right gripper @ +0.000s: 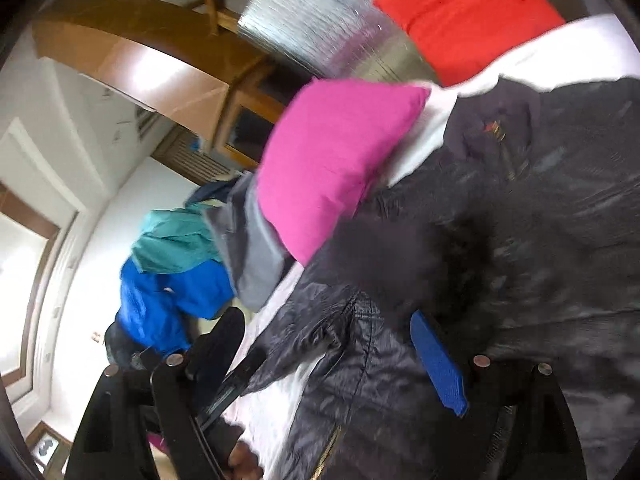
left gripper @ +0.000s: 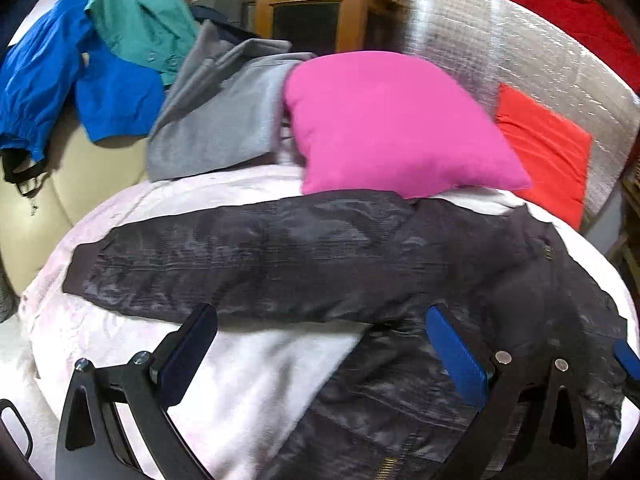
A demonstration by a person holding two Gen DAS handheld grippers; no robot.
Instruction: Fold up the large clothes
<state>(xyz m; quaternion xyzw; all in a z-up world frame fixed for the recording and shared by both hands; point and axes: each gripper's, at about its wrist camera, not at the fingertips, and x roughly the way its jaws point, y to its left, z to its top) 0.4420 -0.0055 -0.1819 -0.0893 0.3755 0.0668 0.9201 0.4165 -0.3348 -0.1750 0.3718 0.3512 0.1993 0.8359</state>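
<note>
A shiny black jacket [left gripper: 304, 256] lies on the pale pink sheet [left gripper: 248, 364], one sleeve stretched out to the left. My left gripper [left gripper: 320, 344] is open and empty, hovering low over the sheet and the jacket body. In the right wrist view the jacket [right gripper: 520, 240] fills the right side, zipper at the bottom. My right gripper [right gripper: 328, 340] is open, its fingers straddling the jacket's edge without gripping it. The left gripper's black frame [right gripper: 236, 376] shows just beyond my right gripper's left finger.
A pink cushion [left gripper: 384, 120] and a red cushion [left gripper: 548, 152] rest against a silver foil panel [left gripper: 500, 40] behind the jacket. Grey [left gripper: 216, 120], teal [left gripper: 140, 20] and blue [left gripper: 60, 72] garments are piled at the back left. A wooden cabinet [left gripper: 312, 12] stands behind.
</note>
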